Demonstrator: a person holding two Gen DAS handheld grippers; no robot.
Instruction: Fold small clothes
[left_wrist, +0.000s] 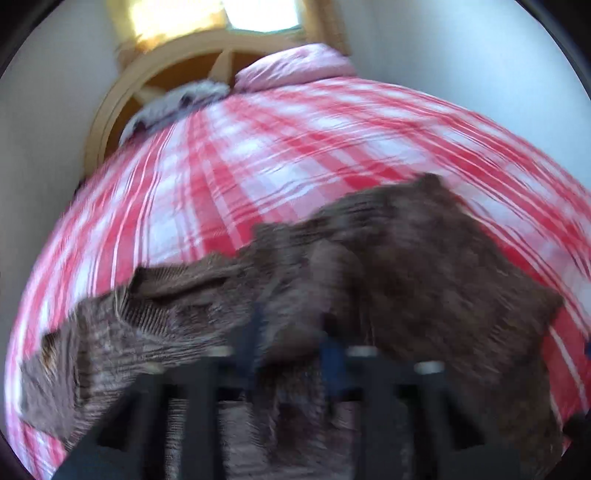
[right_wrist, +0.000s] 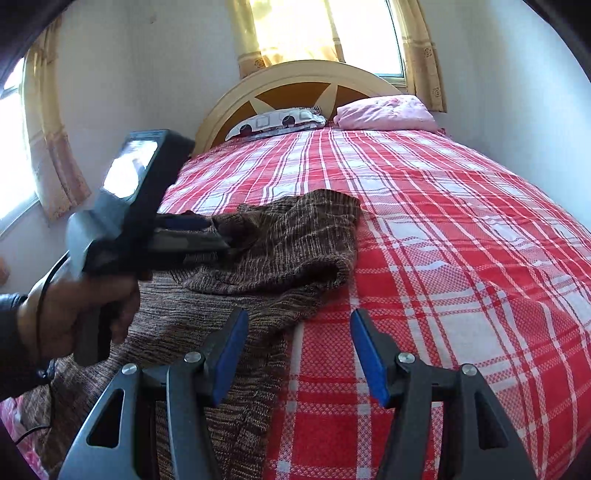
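**Left gripper clamped on brown knit garment; right gripper open above bed**

The brown knit garment (right_wrist: 258, 258) lay on the near left part of the red-and-white plaid bedspread (right_wrist: 443, 240). One portion was folded over onto the rest, forming a rounded fold edge toward the middle of the bed. The lower portion extended toward the near edge, passing under the left finger of the right gripper (right_wrist: 299, 354).

The left gripper (right_wrist: 218, 236) was held in the person's left hand (right_wrist: 85, 310), which showed a dark sleeve at the wrist. Its fingers were drawn together on an upper edge of the garment, with fabric bunched at the tips. In the left wrist view the picture was blurred; the left gripper (left_wrist: 295, 328) showed its blue pads (left_wrist: 332, 354) close together with brown fabric between and around them.

The right gripper's fingers stood apart, with nothing between them. The left blue pad (right_wrist: 231, 354) sat over the garment's edge; the right blue pad sat over bare bedspread. Contact with the fabric could not be determined.

At the head of the bed, a patterned pillow (right_wrist: 277, 120) and a pink pillow (right_wrist: 384, 112) lay side by side against a cream and brown headboard (right_wrist: 295, 79). Curtained windows (right_wrist: 332, 29) stood behind the headboard and on the left wall.
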